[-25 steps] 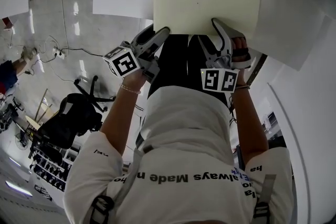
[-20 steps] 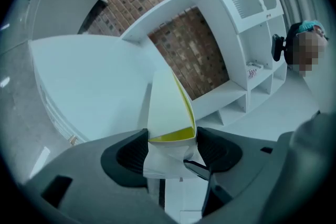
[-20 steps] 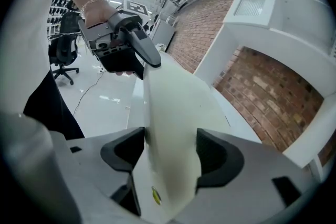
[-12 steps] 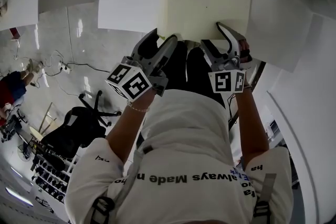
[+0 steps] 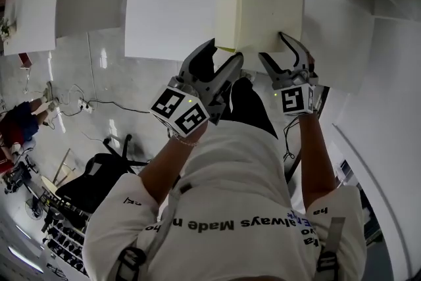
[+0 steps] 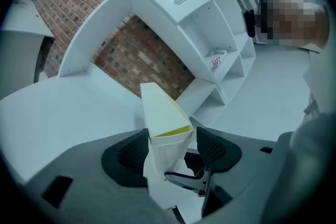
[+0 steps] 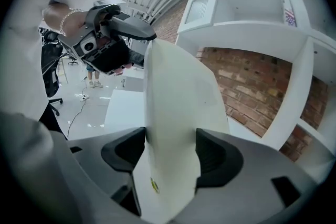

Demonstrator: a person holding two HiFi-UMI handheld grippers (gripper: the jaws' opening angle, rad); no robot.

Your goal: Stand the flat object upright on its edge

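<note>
Left gripper (image 5: 225, 54) pinches the near left corner of the cream board (image 5: 270, 3), its 2 pads set on opposite faces. Right gripper (image 5: 273, 47) clamps the near right corner the same way, both pads pressed flat against the board. The board is held over the white table (image 5: 171, 3), tilted steeply, so the head view shows its thin yellowish side and 1 broad face. Behind it stand a white shelf unit (image 6: 210, 18) and a brick wall (image 6: 142, 60).
</note>
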